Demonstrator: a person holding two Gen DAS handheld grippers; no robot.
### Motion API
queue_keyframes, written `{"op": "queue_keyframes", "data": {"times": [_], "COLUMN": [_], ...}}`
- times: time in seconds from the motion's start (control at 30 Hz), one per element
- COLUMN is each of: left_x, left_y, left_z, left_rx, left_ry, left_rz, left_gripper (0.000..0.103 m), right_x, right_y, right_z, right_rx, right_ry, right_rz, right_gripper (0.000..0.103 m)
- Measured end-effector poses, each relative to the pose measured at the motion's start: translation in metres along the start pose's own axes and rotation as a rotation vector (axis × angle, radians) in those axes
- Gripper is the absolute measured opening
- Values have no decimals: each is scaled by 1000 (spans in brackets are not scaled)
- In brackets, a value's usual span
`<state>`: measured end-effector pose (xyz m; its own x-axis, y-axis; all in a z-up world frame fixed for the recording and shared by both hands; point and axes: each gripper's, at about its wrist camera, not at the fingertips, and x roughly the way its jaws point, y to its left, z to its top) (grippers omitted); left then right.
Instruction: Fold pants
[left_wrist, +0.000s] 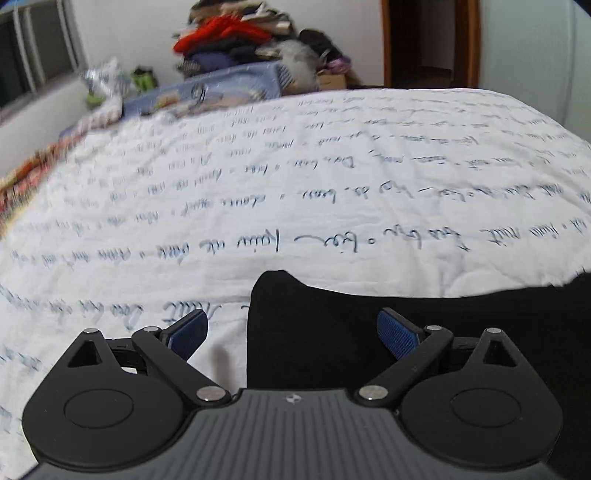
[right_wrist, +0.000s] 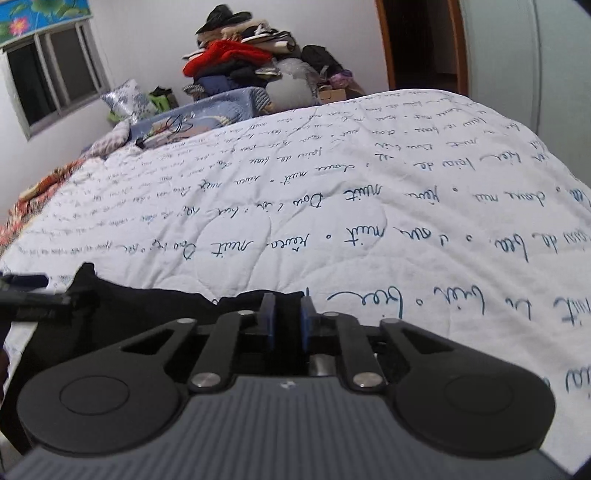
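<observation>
The black pants lie along the lower edge of the white, script-printed quilt, their long axis running left to right across the frame; one corner peaks up at centre. The left gripper stands wide apart over that corner — pads touching nothing. The right gripper is pinched together on the pants' top edge, bottom centre.

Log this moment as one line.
right tool: shut on black cloth pants | left tool: open over pants corner | surface: white script-printed quilt | fold: not yet done
</observation>
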<state>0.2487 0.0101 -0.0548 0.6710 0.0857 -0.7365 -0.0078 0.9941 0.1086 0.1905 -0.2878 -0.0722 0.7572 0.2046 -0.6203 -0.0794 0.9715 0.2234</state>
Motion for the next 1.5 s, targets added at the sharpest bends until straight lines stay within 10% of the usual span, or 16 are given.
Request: {"op": "queue_keyframes", "data": {"times": [0.33,0.7,1.5], "left_x": [-7,-26,-67], "left_y": [17,-8,-17], "left_z": [-13,-31,-58], "left_rx": [-85,35,45], "left_ry": [-19,-52,-66], "left_rz": [-17,-7,-23], "left_gripper": [102,102,102], "right_x": [14,-14,-85], "right_y": [13,51,65], "right_z": [-6,-26,-62], "right_rx": [-100,-316,-243], "right_ry": [0,-22,-97], "right_rz": [-114,-143,-104], "right_gripper": [11,42,52]}}
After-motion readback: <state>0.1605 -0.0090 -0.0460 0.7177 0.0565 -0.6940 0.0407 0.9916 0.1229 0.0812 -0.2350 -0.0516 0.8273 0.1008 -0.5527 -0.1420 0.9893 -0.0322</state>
